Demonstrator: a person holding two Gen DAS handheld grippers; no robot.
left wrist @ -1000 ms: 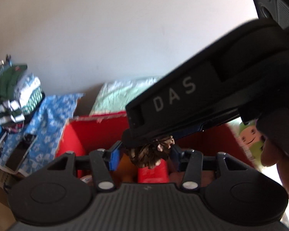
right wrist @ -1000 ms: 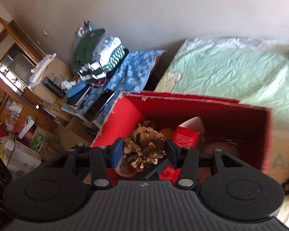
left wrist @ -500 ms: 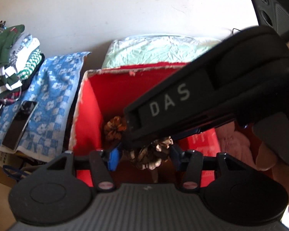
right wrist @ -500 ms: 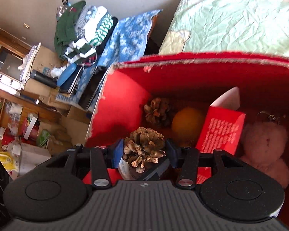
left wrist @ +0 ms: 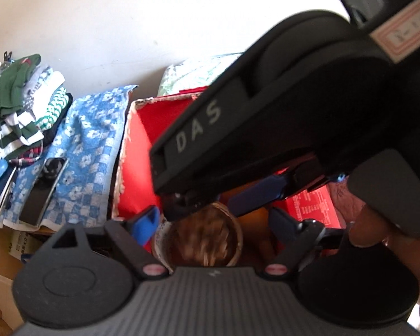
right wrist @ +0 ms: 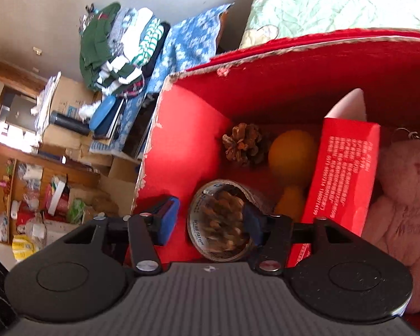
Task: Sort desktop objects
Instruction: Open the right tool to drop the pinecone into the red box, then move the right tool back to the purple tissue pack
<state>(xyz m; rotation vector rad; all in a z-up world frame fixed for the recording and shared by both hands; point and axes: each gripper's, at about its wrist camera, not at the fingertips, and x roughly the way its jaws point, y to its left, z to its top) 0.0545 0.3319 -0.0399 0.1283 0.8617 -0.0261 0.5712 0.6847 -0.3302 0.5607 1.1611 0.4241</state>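
Observation:
A red box (right wrist: pixel 187 128) holds a pine cone (right wrist: pixel 242 143), an orange (right wrist: pixel 291 154), a red carton (right wrist: pixel 341 173), a pink plush bear (right wrist: pixel 400 184) and a tape roll (right wrist: pixel 221 224). My right gripper (right wrist: pixel 212 218) is open above the box; a blurred pine cone (right wrist: pixel 224 221) lies inside the tape roll between its fingers. My left gripper (left wrist: pixel 212 221) is open over the same tape roll (left wrist: pixel 204 240) and blurred cone (left wrist: pixel 204 238). The right gripper's body (left wrist: pixel 280 128) crosses the left wrist view and hides most of the box (left wrist: pixel 137 173).
A blue floral cloth (right wrist: pixel 187 36) with a phone (left wrist: pixel 43 187) lies left of the box. Folded clothes (right wrist: pixel 117 50) are stacked beyond it. A green bedsheet (right wrist: pixel 336 2) lies behind the box. Cardboard boxes and a cluttered wooden shelf (right wrist: pixel 28 184) stand at far left.
Both grippers have opened. The pine cone they held has dropped into the tape roll in the red box. Both cameras have tilted further down over the box.

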